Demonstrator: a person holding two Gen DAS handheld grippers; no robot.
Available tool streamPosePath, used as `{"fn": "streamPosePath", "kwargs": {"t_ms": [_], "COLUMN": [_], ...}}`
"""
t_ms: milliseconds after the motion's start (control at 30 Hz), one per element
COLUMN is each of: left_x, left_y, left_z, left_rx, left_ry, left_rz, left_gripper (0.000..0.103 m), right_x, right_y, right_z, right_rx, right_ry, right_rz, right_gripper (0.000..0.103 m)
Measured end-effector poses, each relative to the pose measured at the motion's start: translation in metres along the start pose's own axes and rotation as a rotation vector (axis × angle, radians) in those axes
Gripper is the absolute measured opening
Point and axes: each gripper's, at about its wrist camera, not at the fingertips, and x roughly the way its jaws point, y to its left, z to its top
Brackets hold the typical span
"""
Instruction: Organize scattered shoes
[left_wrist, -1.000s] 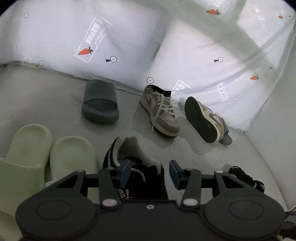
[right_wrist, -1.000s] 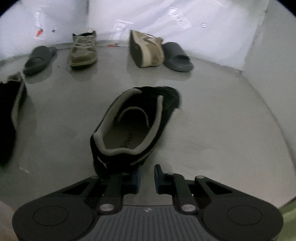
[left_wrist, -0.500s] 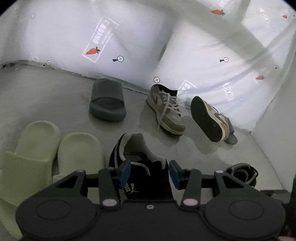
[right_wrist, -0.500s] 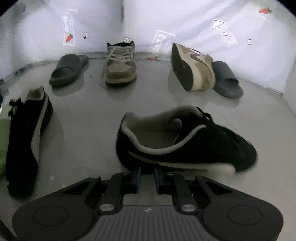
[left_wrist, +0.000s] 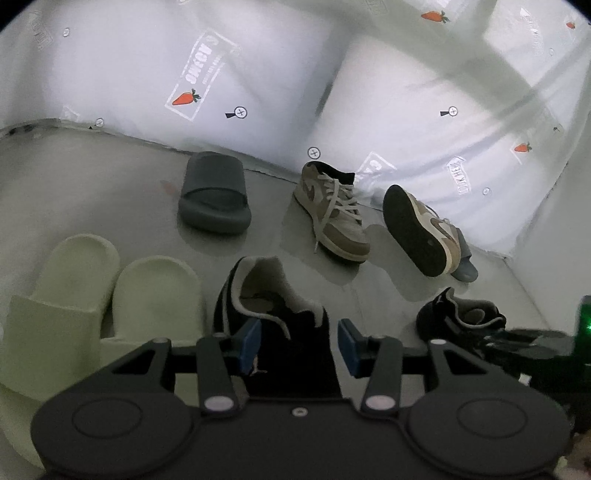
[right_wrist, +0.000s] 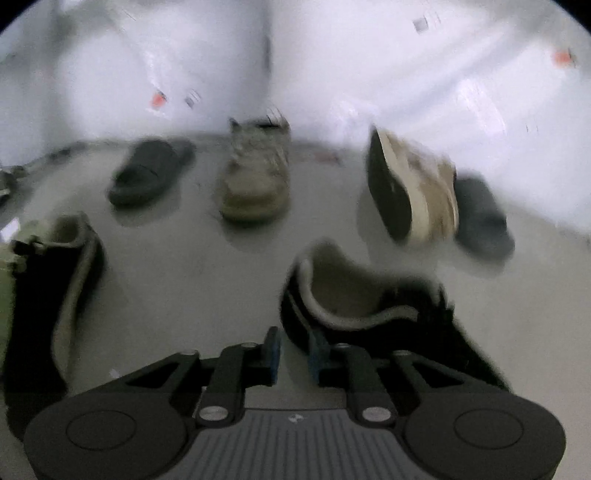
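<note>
Black sneaker (left_wrist: 273, 325) between open left tongs (left_wrist: 298, 345), leaping-cat logo on heel. Second black sneaker (right_wrist: 369, 306) beside right tongs (right_wrist: 293, 350), jaws narrowly apart; grip unclear through blur. Beyond: carrot-logo sheet (left_wrist: 199, 79), lettering unreadable.

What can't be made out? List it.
Right wrist view: blur hides whether the right gripper grips the black suede sneaker.
Left wrist view: the left gripper covers the toe of the second black sneaker.
Same view: the tipped tan leather sneaker mostly hides a dark grey rubber slide.
</note>
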Motion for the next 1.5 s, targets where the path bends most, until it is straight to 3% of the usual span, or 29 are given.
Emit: {"fn": "streamPosePath", "kwargs": {"t_ms": [33, 100, 133, 167, 333, 533, 733, 900, 1000, 1133, 1400, 1500], "left_x": [0.001, 0.005, 0.008, 0.010, 0.019, 0.019, 0.015, 0.013, 0.015, 0.017, 0.014, 0.009], "left_y": [-0.001, -0.004, -0.006, -0.007, -0.020, -0.030, -0.021, -0.012, -0.011, -0.013, -0.011, -0.009], "left_z": [0.000, 0.001, 0.001, 0.001, -0.004, -0.011, -0.011, -0.007, -0.006, -0.005, -0.002, -0.002], "left_rx": [0.001, 0.005, 0.008, 0.011, 0.033, 0.059, 0.010, -0.030, -0.031, -0.028, -0.029, -0.018], "left_ry": [0.002, 0.008, 0.014, 0.020, 0.054, 0.053, 0.032, 0.012, 0.012, 0.011, -0.020, -0.035], "left_rz": [-0.002, -0.015, -0.022, -0.029, -0.082, -0.101, -0.074, -0.067, -0.071, -0.086, -0.096, -0.082], "left_gripper": [0.047, 0.047, 0.047, 0.047, 0.047, 0.047, 0.047, 0.047, 0.047, 0.047, 0.047, 0.047], "right_x": [-0.006, -0.017, -0.021, -0.018, 0.003, 0.024, 0.025, 0.023, 0.017, 0.013, 0.007, -0.011], "right_y": [-0.007, -0.022, -0.030, -0.041, -0.075, -0.080, -0.072, -0.040, -0.030, -0.006, 0.033, 0.027], "right_z": [0.001, 0.002, 0.002, 0.001, -0.008, -0.014, -0.013, -0.007, -0.007, -0.007, -0.003, 0.004], "right_rx": [0.006, 0.019, 0.026, 0.028, -0.051, -0.098, 0.031, 0.069, 0.187, 0.284, 0.230, 0.264], "right_ry": [-0.029, -0.088, -0.113, -0.098, -0.003, 0.089, 0.111, 0.203, 0.216, 0.246, 0.245, 0.153], "right_rz": [-0.020, -0.059, -0.076, -0.073, -0.048, 0.015, 0.043, 0.033, 0.106, 0.135, 0.253, 0.197], "right_gripper": [0.038, 0.062, 0.080, 0.085, 0.085, 0.087, 0.086, 0.086, 0.086, 0.086, 0.086, 0.086]}}
